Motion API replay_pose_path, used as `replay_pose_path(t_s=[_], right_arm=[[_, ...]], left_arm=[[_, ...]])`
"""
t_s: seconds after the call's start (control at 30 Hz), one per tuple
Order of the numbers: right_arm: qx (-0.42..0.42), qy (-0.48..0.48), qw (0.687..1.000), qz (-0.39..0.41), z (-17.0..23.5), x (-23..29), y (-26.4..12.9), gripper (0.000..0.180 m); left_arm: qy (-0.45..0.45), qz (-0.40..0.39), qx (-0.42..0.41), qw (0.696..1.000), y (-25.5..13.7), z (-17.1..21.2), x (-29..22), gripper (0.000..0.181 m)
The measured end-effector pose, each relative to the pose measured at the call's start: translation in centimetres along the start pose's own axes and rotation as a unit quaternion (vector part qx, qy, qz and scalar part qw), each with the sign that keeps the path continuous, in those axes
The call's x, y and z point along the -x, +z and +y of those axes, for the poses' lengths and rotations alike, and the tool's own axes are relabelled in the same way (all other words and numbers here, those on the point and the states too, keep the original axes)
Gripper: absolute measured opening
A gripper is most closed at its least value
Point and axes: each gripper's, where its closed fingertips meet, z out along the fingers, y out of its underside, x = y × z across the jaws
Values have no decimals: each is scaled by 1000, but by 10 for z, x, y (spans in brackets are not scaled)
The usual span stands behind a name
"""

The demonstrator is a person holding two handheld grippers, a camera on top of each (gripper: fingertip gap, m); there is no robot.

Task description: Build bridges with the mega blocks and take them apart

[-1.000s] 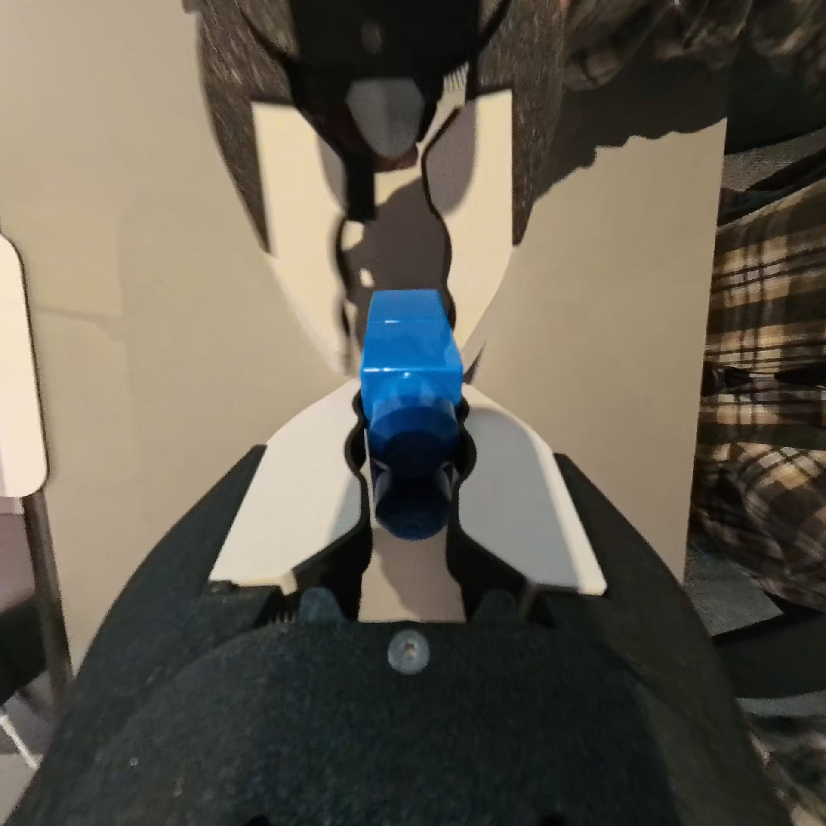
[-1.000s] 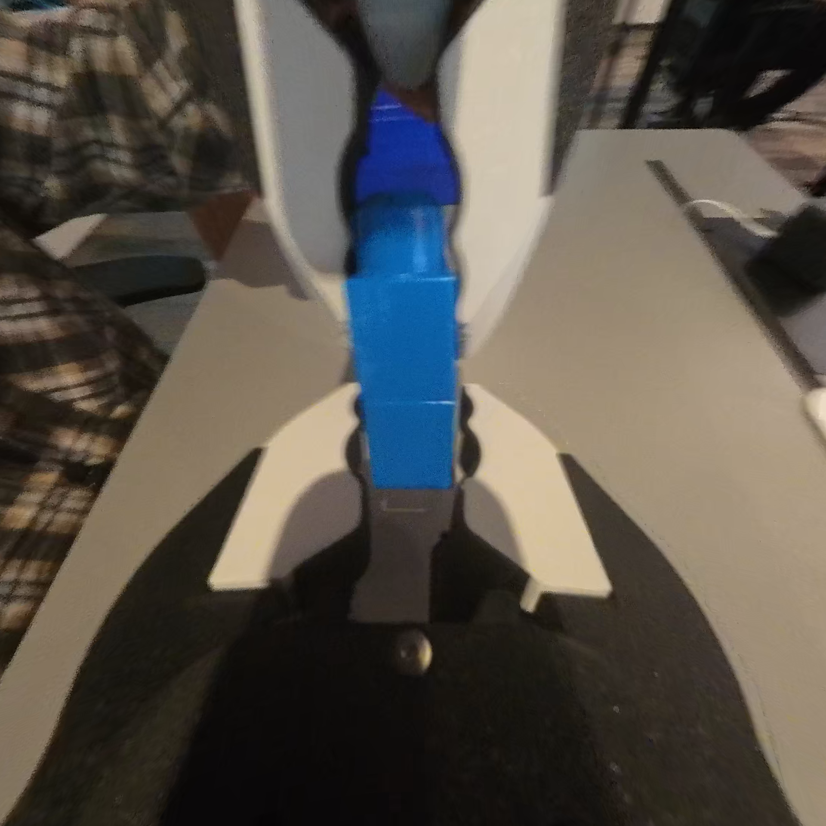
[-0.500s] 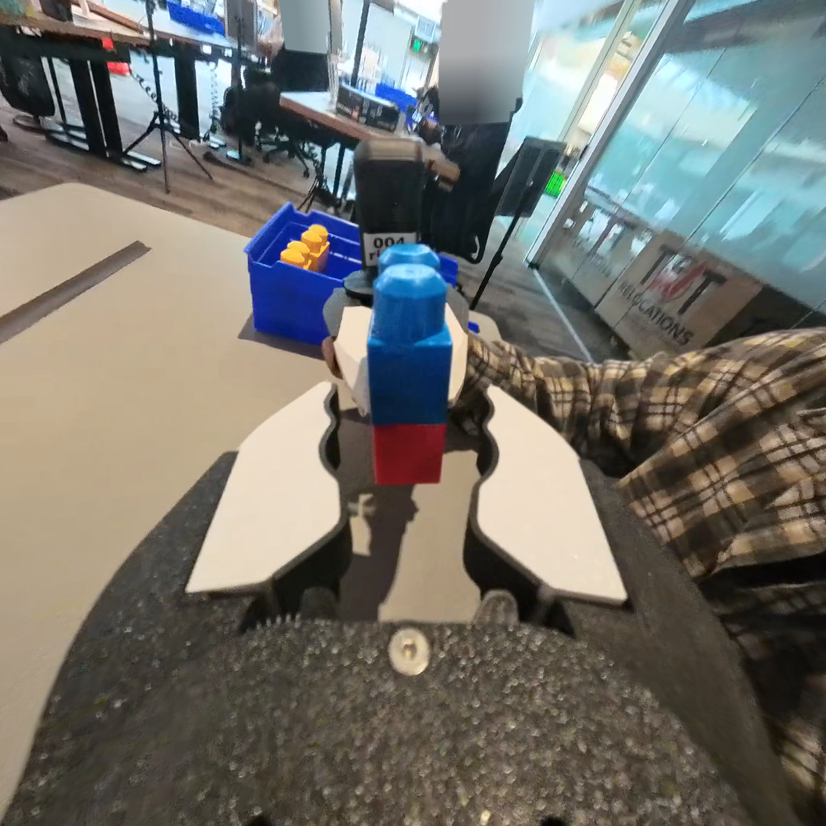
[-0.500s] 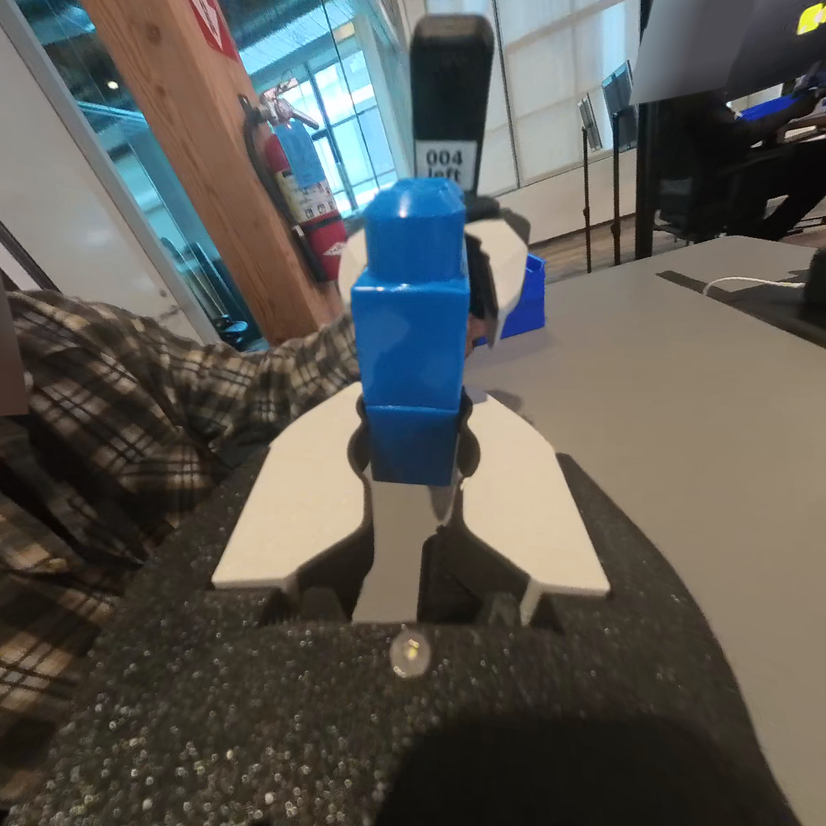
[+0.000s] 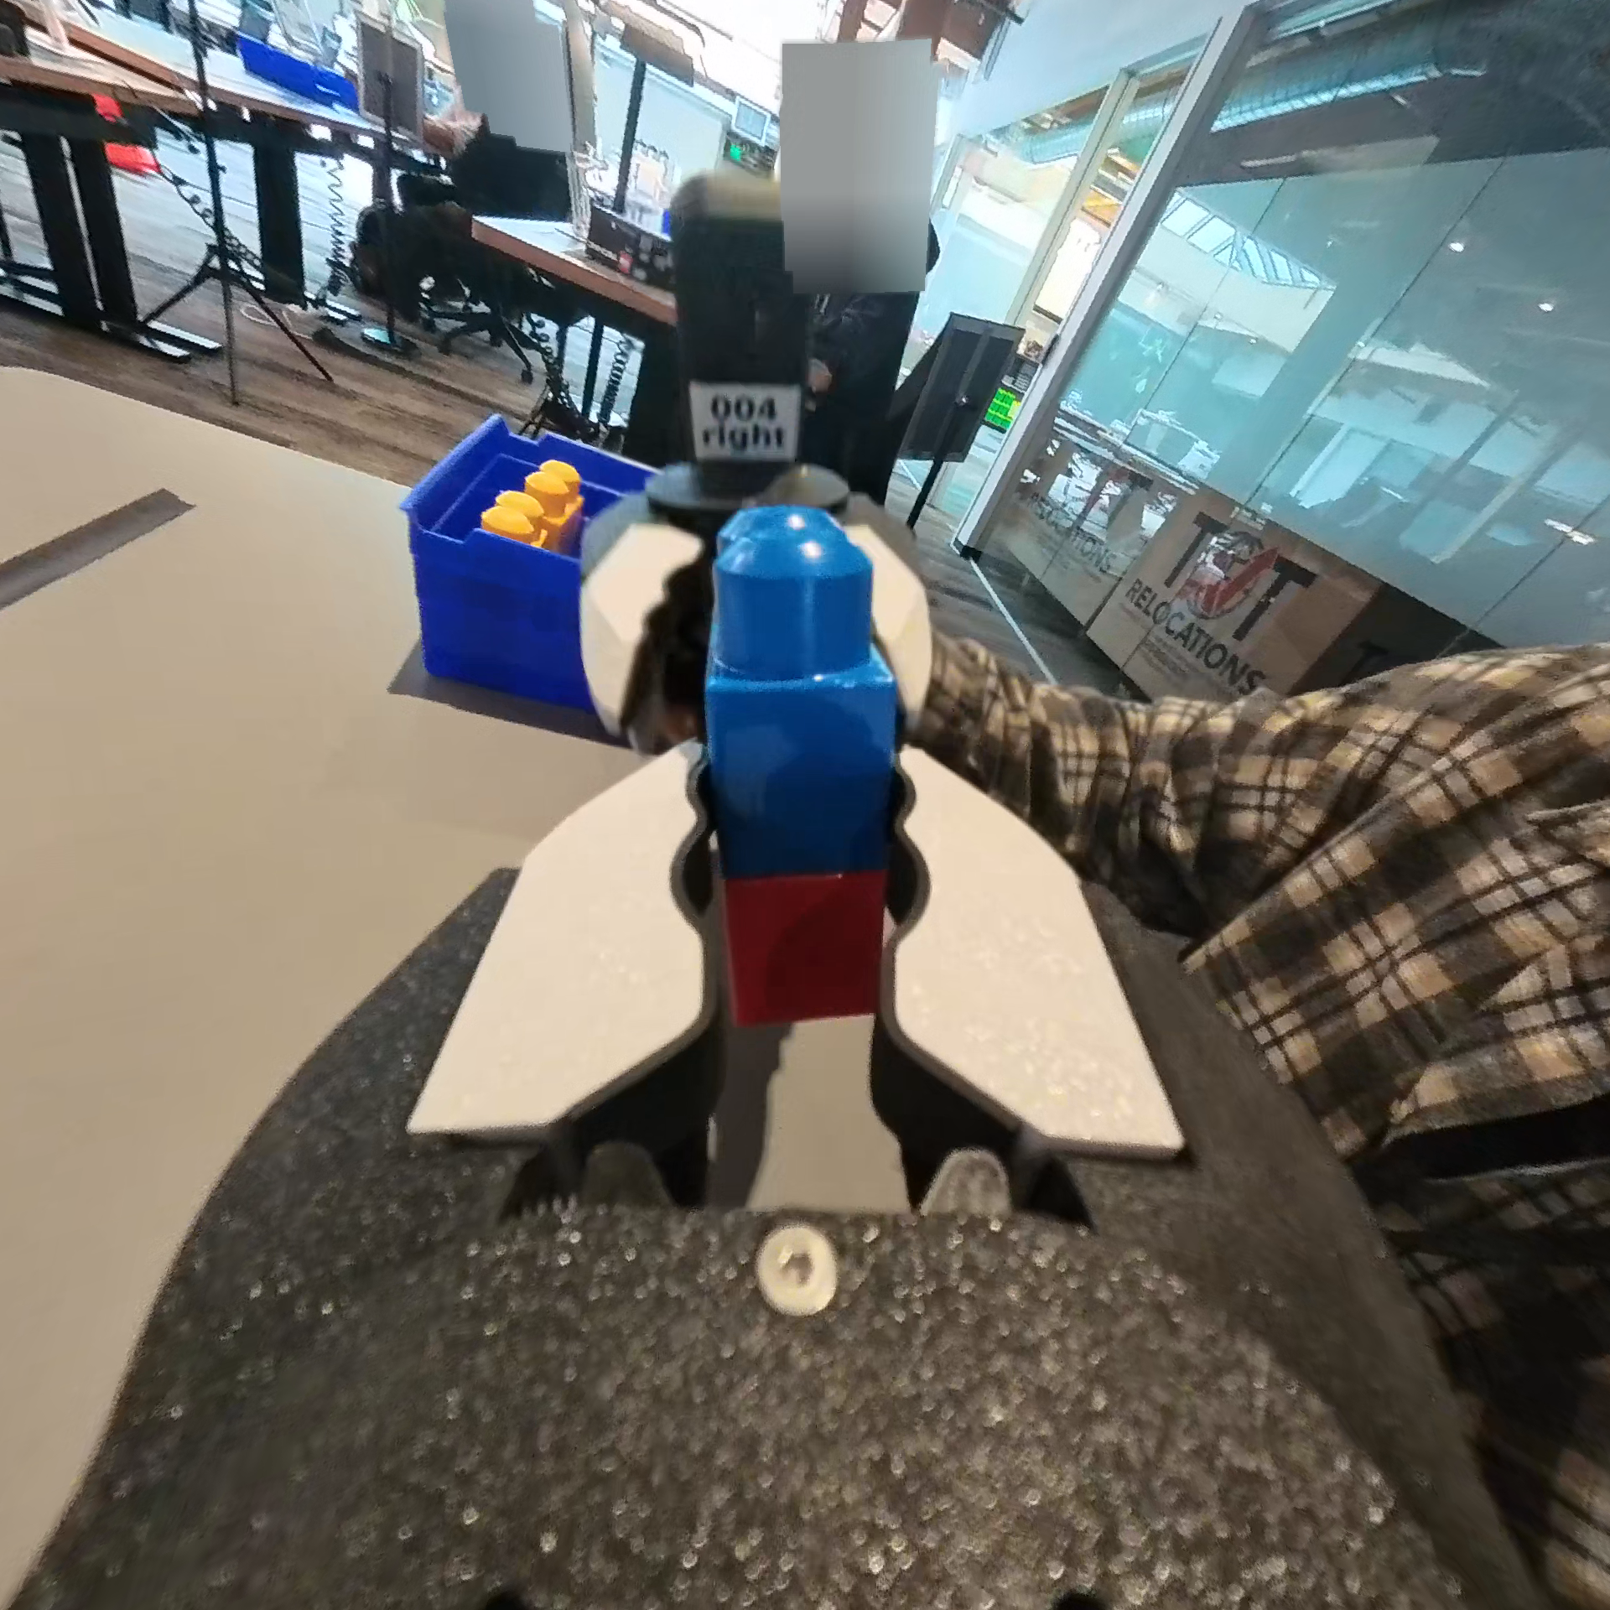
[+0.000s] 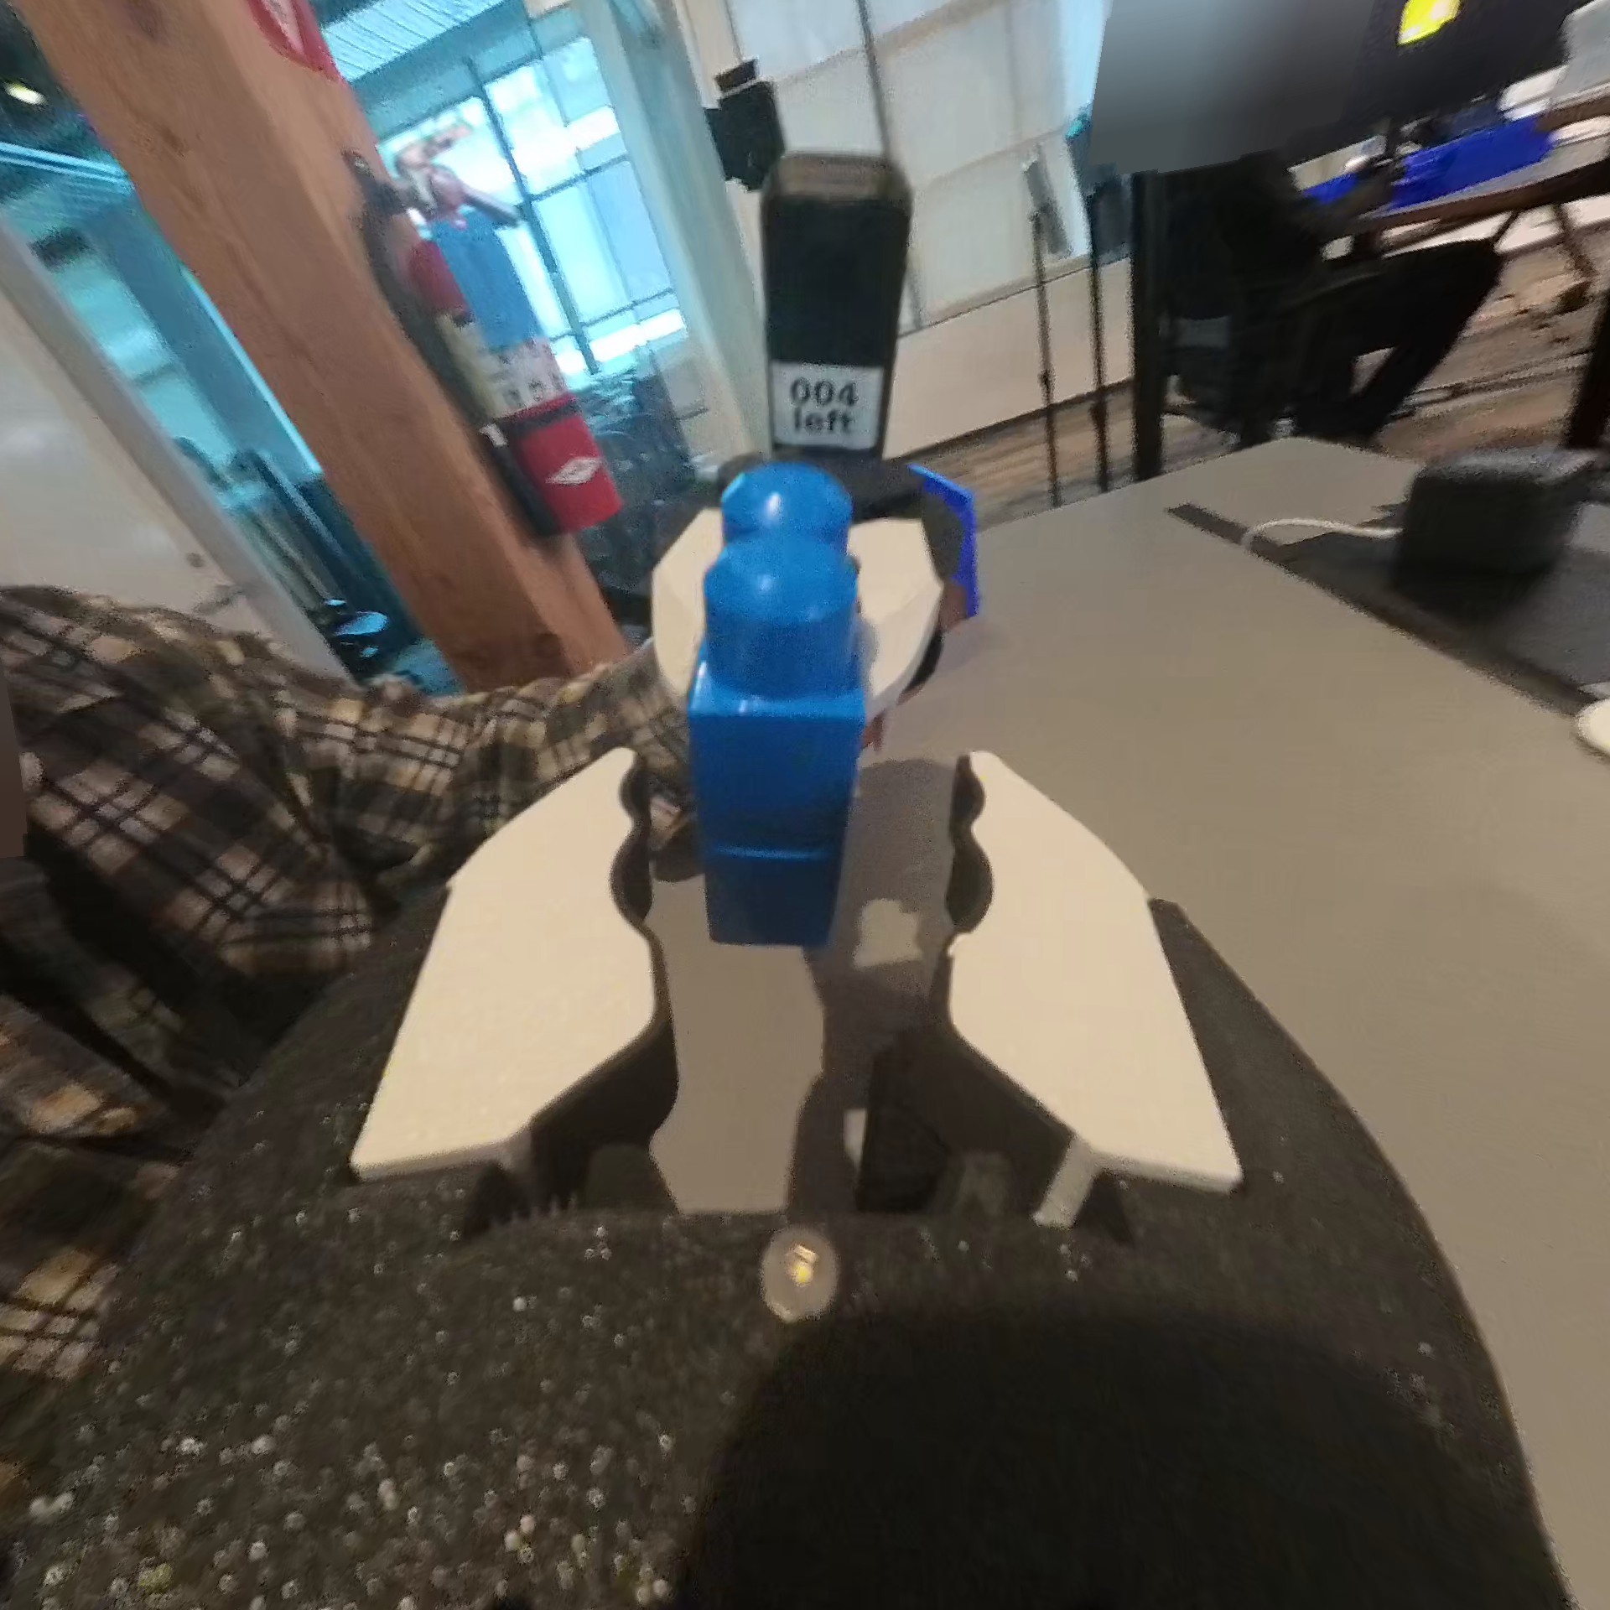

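Note:
A small bridge of blocks stands end-on between my two grippers, which face each other. It is a blue top block (image 5: pixel 797 740) with studs, on a red leg (image 5: pixel 801 950) at my left gripper's end and a blue leg (image 6: pixel 767 897) at my right gripper's end. My left gripper (image 5: pixel 797 784) is shut on it where the blue block meets the red leg. My right gripper (image 6: pixel 797 775) is open, with its jaws clear of the blue leg on both sides. Its fingers (image 5: pixel 610 627) show behind the bridge in the left wrist view. I cannot tell whether the bridge touches the grey table (image 5: pixel 218 697).
A blue bin (image 5: pixel 488 610) holding a yellow block (image 5: pixel 536 505) stands on the table behind the right gripper. A person's plaid sleeve (image 5: pixel 1307 828) lies along the table edge. A dark object with a white cable (image 6: pixel 1481 514) sits far right in the right wrist view. Left and right tips are no more than a few centimetres apart.
Both views have swung up from looking down at the table. In the last half second my left gripper shut on the bridge and my right gripper let go of the blue leg and opened.

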Motion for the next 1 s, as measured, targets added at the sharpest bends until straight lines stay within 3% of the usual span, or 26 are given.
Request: replay_pose_path(t_s=[0.17,0.2,0.27,0.4,0.47,0.57,0.7,0.83,1.0], right_arm=[[84,-16,996,29,-10,9,-15,69],[114,-20,993,29,-6,12,-17,64],[156,-24,988,1,-4,28,-23,37],[189,-59,980,31,-16,42,-54,36],[205,-93,972,64,-29,47,-85,36],[229,-146,951,147,-49,41,-158,36],[246,-149,932,220,-52,21,-259,36],[276,-157,925,207,-15,-5,-295,36],[294,-120,930,186,40,-49,-287,36]], left_arm=[[14,24,16,999,24,0,-10,37],[20,29,20,999,30,-1,-13,37],[35,29,20,999,41,-6,-17,37],[65,34,8,997,67,-20,-31,40],[66,35,-6,997,76,-26,-38,63],[56,38,-23,997,73,-29,-43,74],[26,49,-9,998,64,-14,-45,67],[4,19,13,1000,61,14,-37,63],[-16,-6,22,1000,58,45,-33,59]])
